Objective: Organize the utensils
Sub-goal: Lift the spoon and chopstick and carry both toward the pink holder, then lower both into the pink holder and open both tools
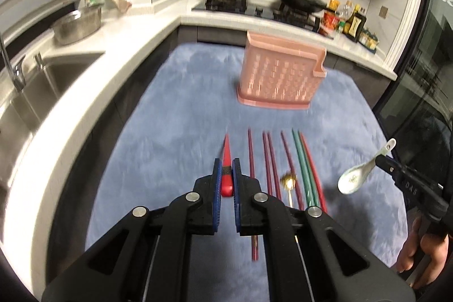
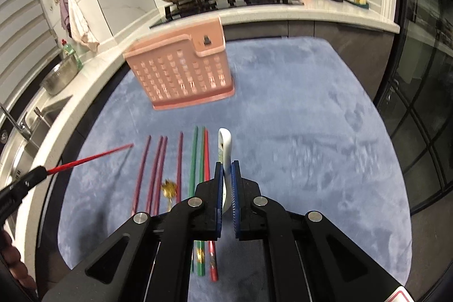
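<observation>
A red chopstick (image 1: 226,157) is pinched at centre frame by the left gripper (image 1: 226,174); a white spoon (image 2: 225,149) is clamped on edge by the right gripper (image 2: 225,177). Either could be twisted loose if swung fast toward the pink holder (image 2: 181,72), upper centre. The spoon's bowl (image 1: 354,179) is seen only in the left view.

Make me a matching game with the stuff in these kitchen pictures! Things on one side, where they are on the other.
Things:
1. red chopstick
2. white ceramic spoon
3. gold spoon
4. pink utensil basket

Places:
A. lying on the blue mat among the chopsticks
B. standing at the far end of the blue mat
C. held in the left tongs
D. held in the right tongs

Pairs: 1-C, 2-D, 3-A, 4-B
</observation>
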A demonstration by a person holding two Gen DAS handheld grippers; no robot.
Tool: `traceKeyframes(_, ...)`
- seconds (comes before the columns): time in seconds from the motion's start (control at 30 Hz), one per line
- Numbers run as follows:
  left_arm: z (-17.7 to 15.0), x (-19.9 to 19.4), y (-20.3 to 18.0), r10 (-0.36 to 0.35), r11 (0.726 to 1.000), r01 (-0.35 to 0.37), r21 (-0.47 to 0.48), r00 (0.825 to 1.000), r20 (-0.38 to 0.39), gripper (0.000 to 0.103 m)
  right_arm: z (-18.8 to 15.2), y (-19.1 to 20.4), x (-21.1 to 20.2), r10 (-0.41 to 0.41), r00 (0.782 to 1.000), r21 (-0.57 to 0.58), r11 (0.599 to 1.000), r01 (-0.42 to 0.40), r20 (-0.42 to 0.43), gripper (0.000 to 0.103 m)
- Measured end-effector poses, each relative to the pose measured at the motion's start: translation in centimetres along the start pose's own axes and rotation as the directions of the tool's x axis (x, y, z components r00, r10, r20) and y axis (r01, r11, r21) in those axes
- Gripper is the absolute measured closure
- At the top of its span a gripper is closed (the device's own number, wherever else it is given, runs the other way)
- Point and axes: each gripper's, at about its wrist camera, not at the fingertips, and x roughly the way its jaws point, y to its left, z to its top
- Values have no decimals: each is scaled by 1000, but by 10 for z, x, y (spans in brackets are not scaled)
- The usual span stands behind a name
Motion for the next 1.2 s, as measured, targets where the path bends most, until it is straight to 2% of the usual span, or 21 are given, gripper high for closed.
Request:
traceKeyframes(0.2, 54, -8, -1, 8, 1000, -8, 3, 996, 92, 96, 39, 5, -3, 27, 998, -5, 1000, -27, 57, 97)
traceKeyframes(0.47, 136, -28, -10, 7, 1000, -6, -5, 969, 247, 96, 100, 10, 7, 32, 989, -23, 999, -29, 141, 97)
traceKeyframes(0.6, 176, -40, -21, -24, 1000, 26, -1, 945, 327, 96, 137, 16, 14, 23, 982, -48, 999, -14, 189, 97)
traceKeyframes(0.73, 215, -46, -37, -31, 999, 31, 6, 910, 413, 96, 172, 22, 24, 25, 974, -63, 998, -11, 224, 97)
traceKeyframes(0.83, 235, -38, -45, -41, 999, 45, 0, 898, 439, 96, 188, 24, 38, 27, 974, -61, 998, -14, 227, 97)
traceKeyframes(0.97, 246, -10, -52, -37, 999, 43, -5, 897, 441, 96, 201, 24, 65, 48, 979, -43, 998, -41, 197, 97)
traceKeyframes(1.2, 240, 45, -50, -22, 999, 31, -19, 932, 362, 96, 199, 25, 114, 41, 991, -47, 998, -35, 127, 97)
